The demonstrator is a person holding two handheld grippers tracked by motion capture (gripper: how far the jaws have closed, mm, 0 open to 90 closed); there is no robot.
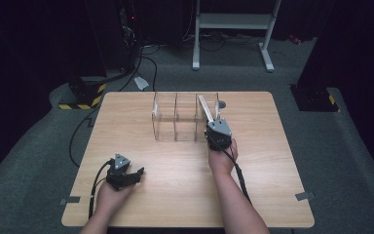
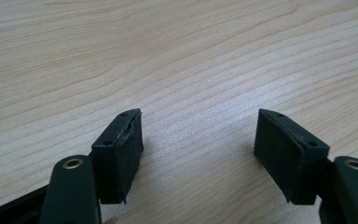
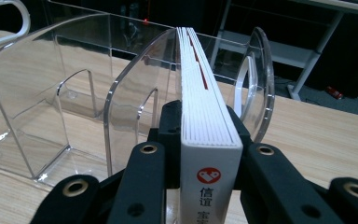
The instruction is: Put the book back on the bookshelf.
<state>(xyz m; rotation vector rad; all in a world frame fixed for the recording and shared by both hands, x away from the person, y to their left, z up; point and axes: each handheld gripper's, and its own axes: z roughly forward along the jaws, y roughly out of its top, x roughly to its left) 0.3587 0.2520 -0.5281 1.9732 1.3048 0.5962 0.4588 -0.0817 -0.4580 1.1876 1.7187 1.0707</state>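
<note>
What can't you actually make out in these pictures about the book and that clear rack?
- Book: in the right gripper view its spine title runs off the bottom edge.
- Book's covers: in that view, hidden behind the right gripper's jaws, clamped on both sides.
- Book's lower end: in the high view, hidden behind the clear rack walls and the gripper, so whether it touches the rack floor is unclear.

Two black tools [image 1: 135,174] [image 1: 213,122] with brass-ringed screws, grey three-cornered top plates, trailing black cables; bare forearms.

glossy clear plastic rack [image 3: 51,93], matt wooden table [image 2: 168,56], paper book [image 3: 205,112].
</note>
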